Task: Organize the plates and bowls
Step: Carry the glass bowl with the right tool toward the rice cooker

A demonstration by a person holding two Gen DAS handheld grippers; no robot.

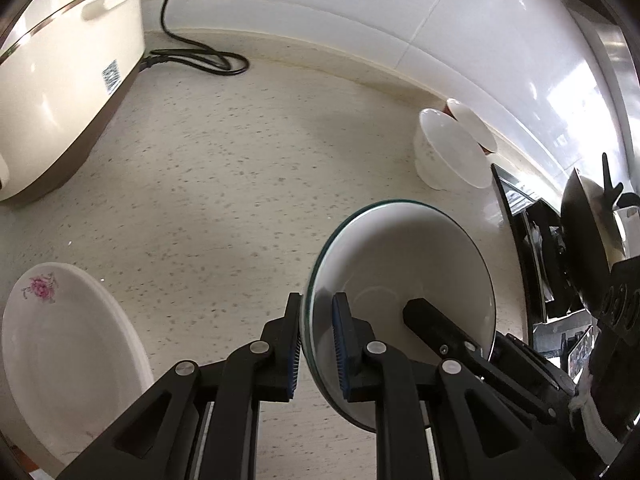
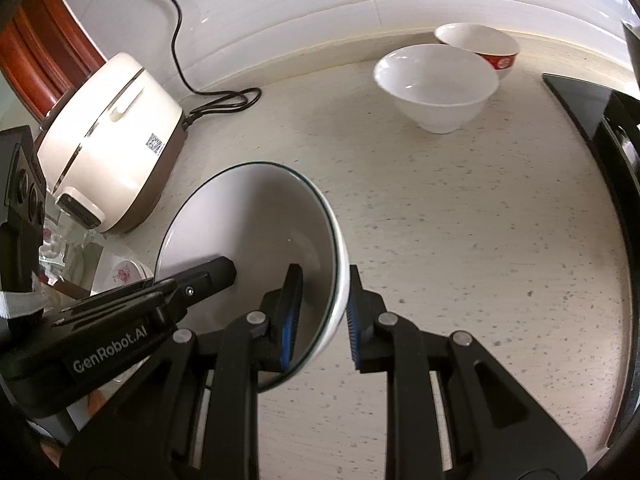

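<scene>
Hand-held grippers (image 1: 316, 344) (both) — on bowl (image 1: 404, 276) rim

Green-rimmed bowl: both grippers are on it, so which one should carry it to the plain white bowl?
Probably right. The right hand-held gripper straddles the green-rimmed bowl rim on the side facing the plain white bowl. The left hand-held gripper grips the opposite rim, nearer the floral plate.

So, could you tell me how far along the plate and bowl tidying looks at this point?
Early on, I'd say. Nothing looks stacked yet: the white bowl and red-patterned bowl sit side by side near the wall, and the floral plate lies apart. In hand, the left gripper and right gripper both straddle the green-rimmed bowl's rim. Grouping the bowls remains.
</scene>
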